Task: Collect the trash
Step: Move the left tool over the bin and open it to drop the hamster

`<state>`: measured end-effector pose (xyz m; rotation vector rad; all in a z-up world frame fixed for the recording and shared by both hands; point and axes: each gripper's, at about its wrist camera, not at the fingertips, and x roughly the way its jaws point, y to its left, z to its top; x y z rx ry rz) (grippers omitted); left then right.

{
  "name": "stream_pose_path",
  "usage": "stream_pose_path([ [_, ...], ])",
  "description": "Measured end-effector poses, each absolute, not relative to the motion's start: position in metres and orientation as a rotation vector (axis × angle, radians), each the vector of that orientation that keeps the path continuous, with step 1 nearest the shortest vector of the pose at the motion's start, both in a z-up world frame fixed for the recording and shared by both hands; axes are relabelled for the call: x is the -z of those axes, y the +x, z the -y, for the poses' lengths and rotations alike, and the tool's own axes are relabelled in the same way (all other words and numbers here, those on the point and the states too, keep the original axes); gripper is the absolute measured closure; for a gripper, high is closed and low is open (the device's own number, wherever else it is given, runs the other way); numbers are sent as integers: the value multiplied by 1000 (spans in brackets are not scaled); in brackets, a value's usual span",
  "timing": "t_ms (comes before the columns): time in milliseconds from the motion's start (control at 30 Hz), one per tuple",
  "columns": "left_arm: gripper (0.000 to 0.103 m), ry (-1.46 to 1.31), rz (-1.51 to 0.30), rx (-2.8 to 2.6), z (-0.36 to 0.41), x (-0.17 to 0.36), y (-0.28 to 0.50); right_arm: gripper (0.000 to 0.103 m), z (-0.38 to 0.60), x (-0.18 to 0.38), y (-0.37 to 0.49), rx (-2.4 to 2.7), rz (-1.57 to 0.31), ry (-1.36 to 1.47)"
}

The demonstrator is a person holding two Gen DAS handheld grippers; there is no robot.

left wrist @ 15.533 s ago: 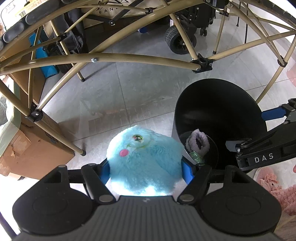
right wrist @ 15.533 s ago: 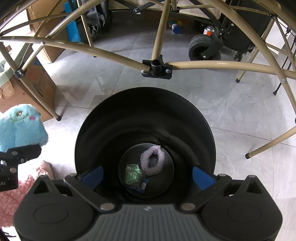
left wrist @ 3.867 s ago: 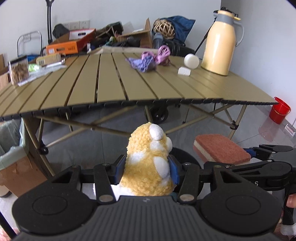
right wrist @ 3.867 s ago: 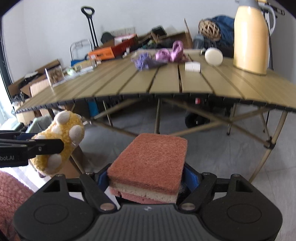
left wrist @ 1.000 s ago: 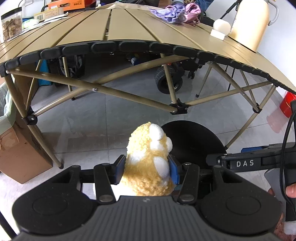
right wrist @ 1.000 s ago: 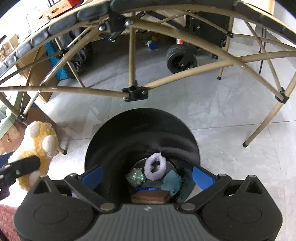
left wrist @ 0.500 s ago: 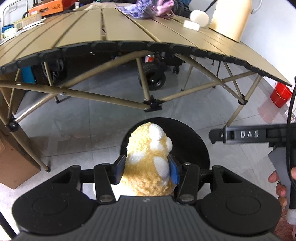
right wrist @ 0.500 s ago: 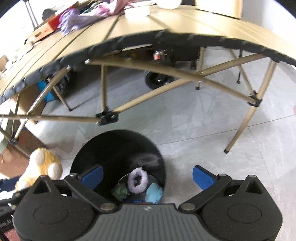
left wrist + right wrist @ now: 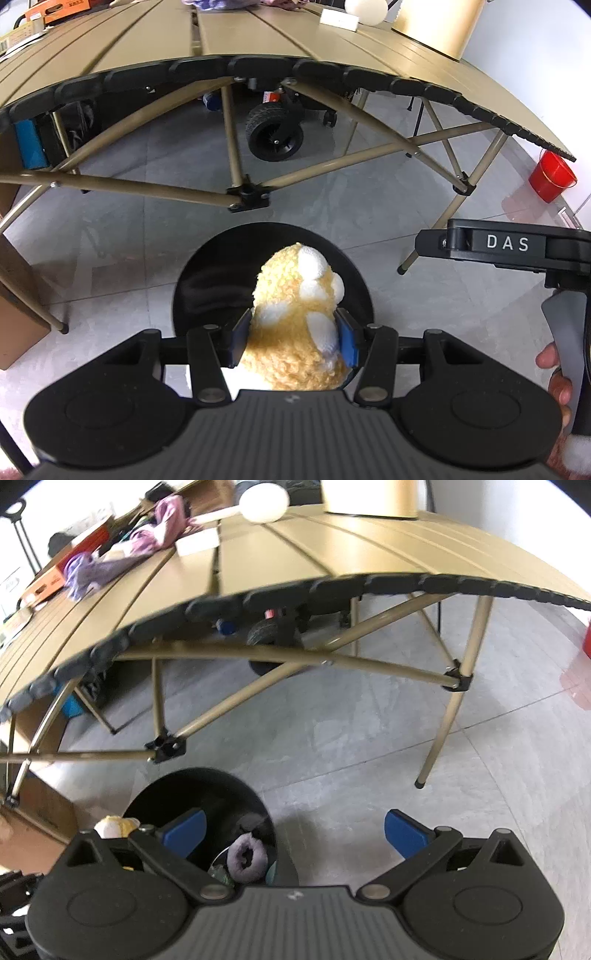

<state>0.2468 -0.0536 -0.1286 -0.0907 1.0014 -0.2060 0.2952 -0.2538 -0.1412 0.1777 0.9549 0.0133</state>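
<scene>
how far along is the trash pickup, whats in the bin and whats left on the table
Partly done. The black bin already holds a lilac fuzzy ring and other scraps. In hand: the left gripper grips a yellow plush toy above the bin's mouth, not yet released. The right gripper is open and empty. Purple cloths and a white ball remain on the table.

Your right hand-held gripper (image 9: 291, 832) stands wide apart with nothing between its blue pads (image 9: 404, 832). Below and to its left is the black bin (image 9: 207, 786) on the tiled floor (image 9: 369, 757), holding a lilac ring (image 9: 246, 856). A yellow plush (image 9: 114, 827) shows at the bin's left rim. The slatted tabletop (image 9: 295, 554) spans above.
</scene>
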Motion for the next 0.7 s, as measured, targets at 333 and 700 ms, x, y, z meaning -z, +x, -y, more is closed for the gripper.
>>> stream_pose_path([
  [333,54,-155,-1069,139,68,141,278,0,282,136,299,57,-928,216],
  [700,54,-219,-1152,108,78,162,297,0,308,133,314,128,-918,217],
])
